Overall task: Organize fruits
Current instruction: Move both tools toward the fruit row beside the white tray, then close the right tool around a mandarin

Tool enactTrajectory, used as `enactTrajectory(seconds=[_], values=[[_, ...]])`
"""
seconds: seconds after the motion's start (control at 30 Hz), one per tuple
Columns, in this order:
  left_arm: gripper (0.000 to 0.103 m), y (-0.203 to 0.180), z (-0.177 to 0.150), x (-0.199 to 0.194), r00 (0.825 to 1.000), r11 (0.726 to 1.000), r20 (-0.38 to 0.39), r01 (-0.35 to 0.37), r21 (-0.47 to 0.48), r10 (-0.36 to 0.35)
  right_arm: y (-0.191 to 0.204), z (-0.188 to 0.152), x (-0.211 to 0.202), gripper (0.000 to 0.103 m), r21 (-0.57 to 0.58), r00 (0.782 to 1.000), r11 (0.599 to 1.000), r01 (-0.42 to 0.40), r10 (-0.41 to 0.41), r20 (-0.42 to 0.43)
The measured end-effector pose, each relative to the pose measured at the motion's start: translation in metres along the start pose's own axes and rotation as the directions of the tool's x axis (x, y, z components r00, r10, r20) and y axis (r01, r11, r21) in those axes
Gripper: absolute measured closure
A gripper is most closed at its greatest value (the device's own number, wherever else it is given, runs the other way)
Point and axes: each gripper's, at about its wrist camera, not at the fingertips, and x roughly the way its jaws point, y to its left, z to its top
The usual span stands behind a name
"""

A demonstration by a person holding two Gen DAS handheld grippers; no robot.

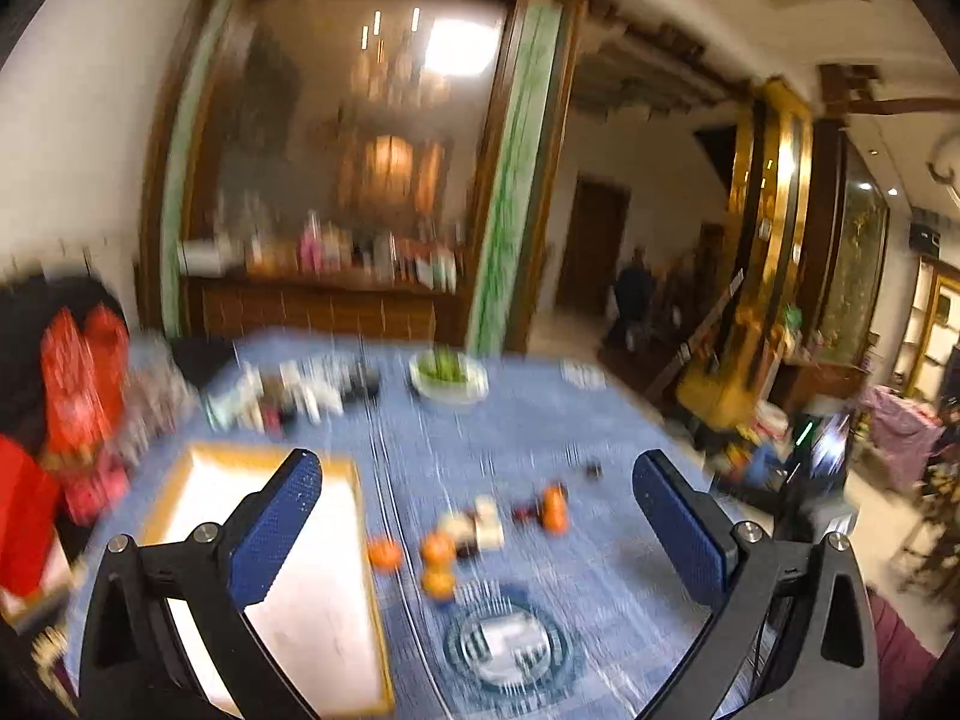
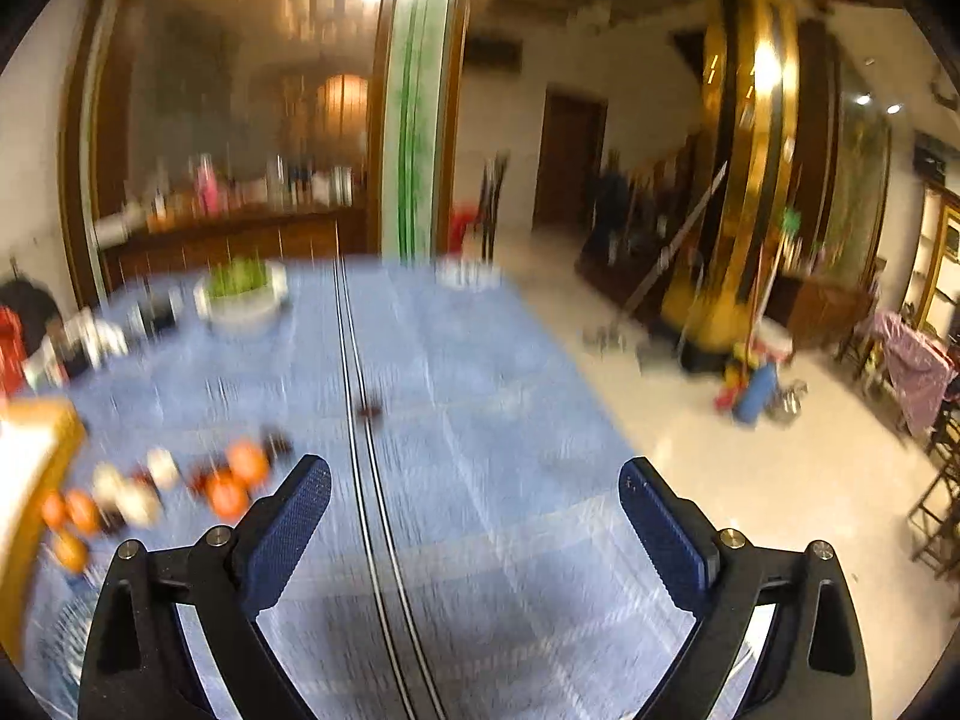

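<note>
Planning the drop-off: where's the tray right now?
In the left wrist view, the tray lies on the blue tablecloth, lower left, just left of the oranges.

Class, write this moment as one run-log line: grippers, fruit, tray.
left gripper: open, empty | right gripper: open, empty | small orange fruits: loose on blue tablecloth | yellow-rimmed white tray: no fruit visible

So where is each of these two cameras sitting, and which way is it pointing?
Left wrist: rides on the left gripper, looking along its open blue fingers at the blue tablecloth, the tray and the blurred fruits.
Right wrist: rides on the right gripper, fingers open, facing the same table further right, with the floor beyond.
Shared: fruits, tray edge, white bowl of greens.
</note>
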Motion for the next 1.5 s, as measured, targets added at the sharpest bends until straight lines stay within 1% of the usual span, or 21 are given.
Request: enactTrajectory(seconds=[0.03,0.1,0.2,0.23,0.3,0.37,0.4,0.43,0.53,0.63,0.8,0.83,0.87,0.93,1.0,1.07,1.23,1.3,1.37,1.4,1.5], values=[[0.000,0.005,-0.005,0.008,1.000,1.000,-0.020,-0.007,-0.017,0.007,-0.001,0.010,-0.007,0.001,0.017,0.999,0.999,-0.040,0.039,0.034],[0.000,0.011,-0.016,0.016,0.999,0.999,-0.033,-0.027,-0.036,0.026,0.001,0.017,-0.008,0.001,0.029,0.993,0.993,-0.116,0.115,0.025],[0.000,0.019,-0.019,0.032,0.999,0.998,-0.038,-0.041,-0.056,0.039,0.017,0.013,0.009,0.001,0.043,0.967,0.968,-0.247,0.249,-0.052],[0.003,0.021,-0.020,0.039,0.998,0.997,-0.047,-0.050,-0.056,0.047,0.027,0.007,0.020,0.003,0.042,0.951,0.955,-0.293,0.295,-0.091],[0.019,0.021,-0.022,0.052,0.997,0.997,-0.065,-0.053,-0.055,0.050,0.043,-0.003,0.036,0.012,0.034,0.928,0.939,-0.342,0.343,-0.147],[0.056,0.021,-0.030,0.074,0.992,0.998,-0.125,-0.039,-0.053,0.032,0.063,-0.013,0.059,0.029,0.042,0.887,0.912,-0.409,0.408,-0.217],[0.063,0.021,-0.035,0.089,0.985,0.998,-0.169,-0.038,-0.053,0.028,0.073,-0.017,0.071,0.031,0.051,0.864,0.897,-0.439,0.437,-0.249],[0.067,0.022,-0.041,0.105,0.975,0.998,-0.222,-0.037,-0.054,0.024,0.079,-0.022,0.076,0.033,0.053,0.853,0.890,-0.453,0.450,-0.265],[0.067,0.022,-0.056,0.140,0.952,0.998,-0.303,-0.048,-0.048,0.031,0.098,-0.034,0.102,0.033,0.043,0.831,0.878,-0.477,0.466,-0.303],[0.067,0.017,-0.061,0.164,0.937,0.999,-0.346,-0.050,-0.005,0.045,0.108,-0.036,0.122,0.033,0.055,0.808,0.865,-0.499,0.488,-0.329],[0.060,0.008,-0.062,0.200,0.916,0.997,-0.396,-0.050,0.054,0.067,0.122,-0.042,0.139,0.034,0.051,0.785,0.848,-0.527,0.509,-0.352],[0.060,0.006,-0.063,0.207,0.912,0.998,-0.405,-0.044,0.053,0.062,0.123,-0.043,0.141,0.036,0.051,0.783,0.847,-0.529,0.510,-0.355],[0.060,0.005,-0.063,0.212,0.911,0.998,-0.409,-0.040,0.053,0.058,0.124,-0.044,0.144,0.042,0.057,0.776,0.843,-0.534,0.516,-0.364],[0.060,-0.002,-0.067,0.219,0.908,0.998,-0.418,-0.022,0.061,0.046,0.125,-0.045,0.149,0.051,0.079,0.750,0.829,-0.553,0.538,-0.385],[0.060,-0.007,-0.070,0.225,0.904,0.997,-0.425,-0.012,0.076,0.043,0.126,-0.047,0.152,0.064,0.093,0.743,0.827,-0.554,0.542,-0.394],[0.060,-0.013,-0.073,0.234,0.897,0.996,-0.439,-0.004,0.091,0.044,0.123,-0.047,0.154,0.068,0.114,0.735,0.823,-0.557,0.552,-0.394],[0.061,-0.034,-0.072,0.263,0.890,0.987,-0.454,0.039,0.153,0.035,0.110,-0.045,0.152,0.068,0.168,0.737,0.822,-0.545,0.565,-0.372],[0.061,-0.045,-0.080,0.280,0.881,0.973,-0.466,0.030,0.227,0.082,0.101,-0.042,0.150,0.068,0.185,0.748,0.825,-0.534,0.563,-0.351],[0.059,-0.050,-0.087,0.294,0.863,0.961,-0.488,0.010,0.276,0.131,0.095,-0.040,0.151,0.068,0.209,0.750,0.823,-0.528,0.568,-0.340],[0.058,-0.055,-0.090,0.296,0.874,0.947,-0.458,-0.011,0.321,0.165,0.091,-0.039,0.151,0.068,0.230,0.746,0.817,-0.529,0.577,-0.333],[0.052,-0.063,-0.095,0.301,0.875,0.917,-0.433,-0.027,0.398,0.214,0.083,-0.036,0.151,0.068,0.264,0.746,0.808,-0.526,0.588,-0.314]])
